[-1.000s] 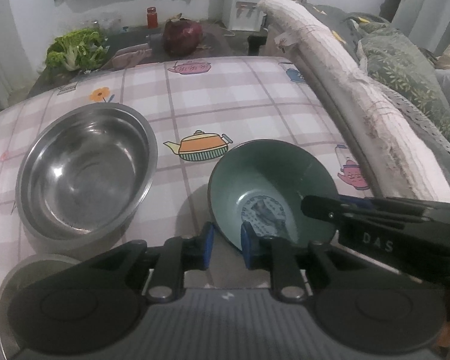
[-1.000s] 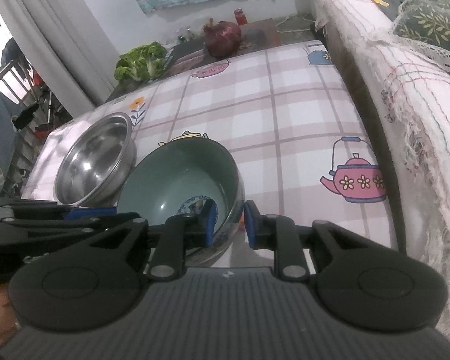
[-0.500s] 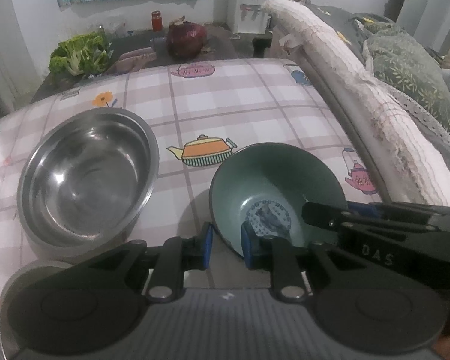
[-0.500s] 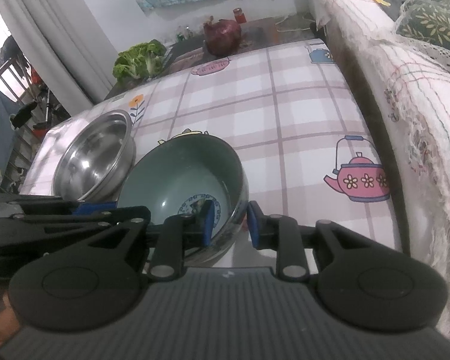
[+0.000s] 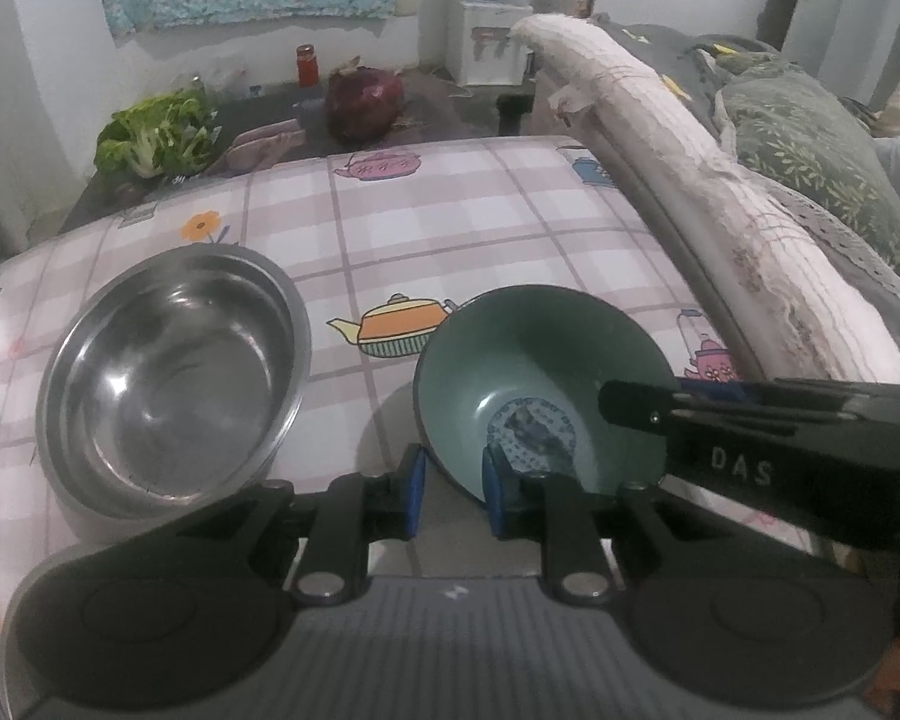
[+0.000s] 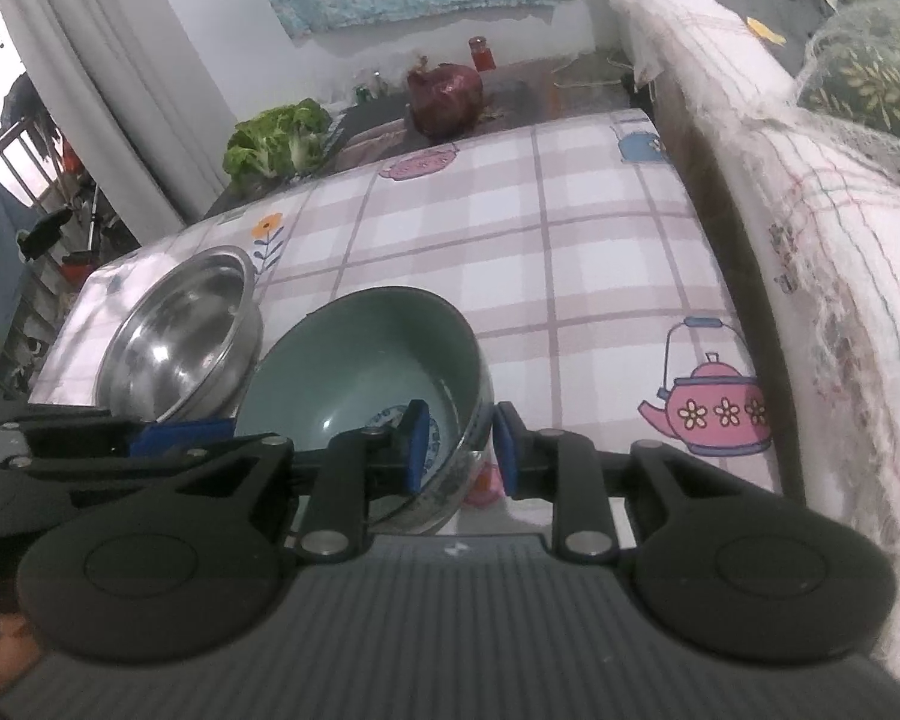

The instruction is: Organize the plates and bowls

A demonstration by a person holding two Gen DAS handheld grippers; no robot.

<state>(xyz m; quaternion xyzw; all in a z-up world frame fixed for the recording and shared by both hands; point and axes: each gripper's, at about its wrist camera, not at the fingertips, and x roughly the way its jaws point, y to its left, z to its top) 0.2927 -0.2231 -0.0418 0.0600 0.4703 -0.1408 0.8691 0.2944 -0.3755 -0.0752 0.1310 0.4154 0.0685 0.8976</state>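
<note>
A green bowl (image 5: 540, 360) with a blue pattern on its bottom is held at the near edge of the checked tablecloth (image 5: 450, 228). My left gripper (image 5: 452, 489) is shut on its near rim, one blue pad outside and one inside. My right gripper (image 6: 459, 450) is shut on the bowl's (image 6: 360, 360) right-hand rim, and in the left wrist view it (image 5: 630, 401) reaches in from the right. The left gripper's blue pad (image 6: 180, 435) shows at the bowl's left in the right wrist view. An empty steel bowl (image 5: 168, 372) sits just left of the green one.
A sofa arm under a white fringed cloth (image 5: 690, 180) runs along the table's right side, with green cushions (image 5: 810, 150) behind. Beyond the far edge, on a dark surface, lie lettuce (image 5: 156, 138), a dark red cabbage (image 5: 366, 105) and a red jar (image 5: 307, 63).
Both grippers keep their hold on the green bowl, and the steel bowl has not moved. The views have shifted only slightly.
</note>
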